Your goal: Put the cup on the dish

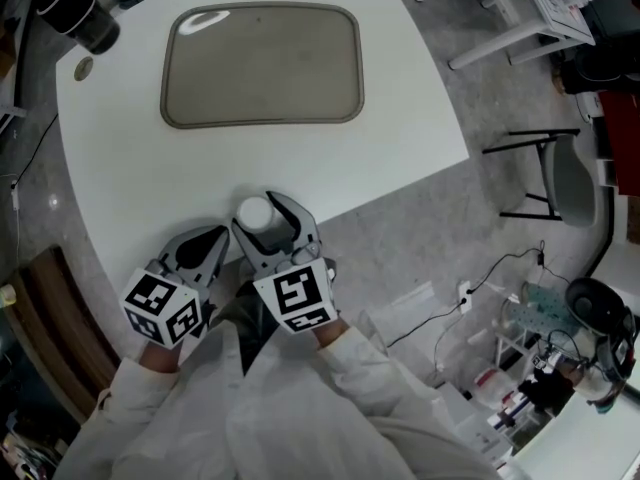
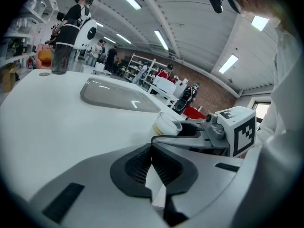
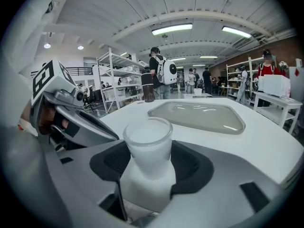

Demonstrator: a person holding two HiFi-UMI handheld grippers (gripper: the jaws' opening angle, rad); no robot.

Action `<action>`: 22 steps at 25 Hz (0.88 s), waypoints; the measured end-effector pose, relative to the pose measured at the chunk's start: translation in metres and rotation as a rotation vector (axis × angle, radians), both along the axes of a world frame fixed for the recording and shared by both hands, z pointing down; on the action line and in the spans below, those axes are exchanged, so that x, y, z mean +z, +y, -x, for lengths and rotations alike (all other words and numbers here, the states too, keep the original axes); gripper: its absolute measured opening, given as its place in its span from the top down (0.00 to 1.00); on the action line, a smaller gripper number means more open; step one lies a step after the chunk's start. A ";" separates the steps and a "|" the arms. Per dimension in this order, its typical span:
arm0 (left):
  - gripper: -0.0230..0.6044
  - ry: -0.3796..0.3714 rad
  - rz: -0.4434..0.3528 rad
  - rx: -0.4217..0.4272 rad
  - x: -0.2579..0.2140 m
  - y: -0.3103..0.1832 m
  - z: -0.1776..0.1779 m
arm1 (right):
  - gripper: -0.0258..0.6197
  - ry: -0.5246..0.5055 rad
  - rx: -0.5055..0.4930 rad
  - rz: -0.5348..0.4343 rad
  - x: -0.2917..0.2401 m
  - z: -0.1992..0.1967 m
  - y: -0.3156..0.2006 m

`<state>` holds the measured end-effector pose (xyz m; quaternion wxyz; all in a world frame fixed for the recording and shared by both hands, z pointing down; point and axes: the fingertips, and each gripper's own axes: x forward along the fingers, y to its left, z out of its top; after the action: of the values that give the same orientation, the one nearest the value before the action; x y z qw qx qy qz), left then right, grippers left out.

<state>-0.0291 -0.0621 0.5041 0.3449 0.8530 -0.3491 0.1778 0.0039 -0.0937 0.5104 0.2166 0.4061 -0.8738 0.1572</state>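
A small white cup (image 1: 254, 214) stands near the front edge of the white table (image 1: 400, 118), also in the left gripper view (image 2: 167, 124). My right gripper (image 1: 262, 206) is open, its dark pads to either side of the cup (image 3: 148, 139), and I see no squeeze on it. The dish, an empty grey tray (image 1: 260, 65), lies farther back, beyond the cup (image 3: 197, 115). My left gripper (image 1: 222, 234) rests just left of the right one, jaws shut on nothing (image 2: 152, 149).
A dark tumbler (image 1: 85, 18) and a small round disc (image 1: 83, 68) sit at the table's far left corner. The table's curved edge runs just under both grippers. A black folding stand (image 1: 545, 173) and cables are on the floor to the right.
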 end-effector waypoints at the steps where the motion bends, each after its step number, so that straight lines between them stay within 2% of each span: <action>1: 0.95 -0.002 0.001 -0.001 0.000 -0.001 0.001 | 0.54 -0.002 0.005 -0.002 0.000 0.000 0.000; 7: 0.95 0.001 0.005 0.005 0.000 -0.004 0.000 | 0.54 0.000 0.009 0.009 -0.001 0.000 0.000; 16: 0.95 0.005 -0.012 0.010 -0.006 -0.017 -0.002 | 0.54 -0.001 -0.046 0.049 -0.001 0.001 -0.001; 22: 0.95 0.008 -0.022 0.000 -0.009 -0.028 -0.001 | 0.54 0.000 -0.054 0.025 -0.010 0.003 -0.009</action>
<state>-0.0284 -0.0896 0.4953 0.3371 0.8573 -0.3497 0.1704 0.0010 -0.1028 0.5003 0.2256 0.3795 -0.8825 0.1623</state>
